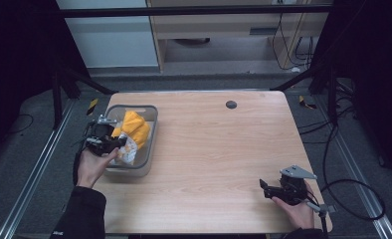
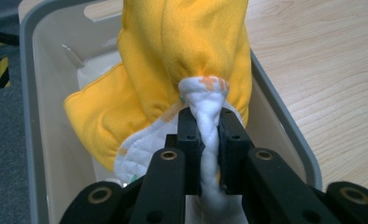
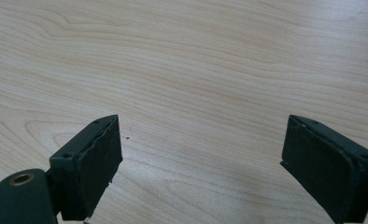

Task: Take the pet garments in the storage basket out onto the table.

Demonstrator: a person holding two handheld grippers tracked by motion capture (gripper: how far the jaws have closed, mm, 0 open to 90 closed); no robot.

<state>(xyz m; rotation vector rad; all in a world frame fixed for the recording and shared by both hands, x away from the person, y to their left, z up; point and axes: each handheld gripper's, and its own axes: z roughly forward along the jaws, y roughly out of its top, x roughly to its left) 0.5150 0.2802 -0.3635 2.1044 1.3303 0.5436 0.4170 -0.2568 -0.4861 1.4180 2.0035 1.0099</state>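
While the left gripper (image 2: 209,140) pinches the yellow and white cloth (image 2: 173,84) tight over the grey bin (image 2: 28,93), the right gripper (image 3: 201,158) rests wide open and empty, far from the bin.

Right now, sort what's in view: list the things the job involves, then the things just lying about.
In the job:
- yellow and white cloth, pinched by its white part
- grey bin it hangs over
- left gripper, jaws shut on the cloth

Lying about:
- right gripper, jaws open over bare table
- round dark spot on the tabletop
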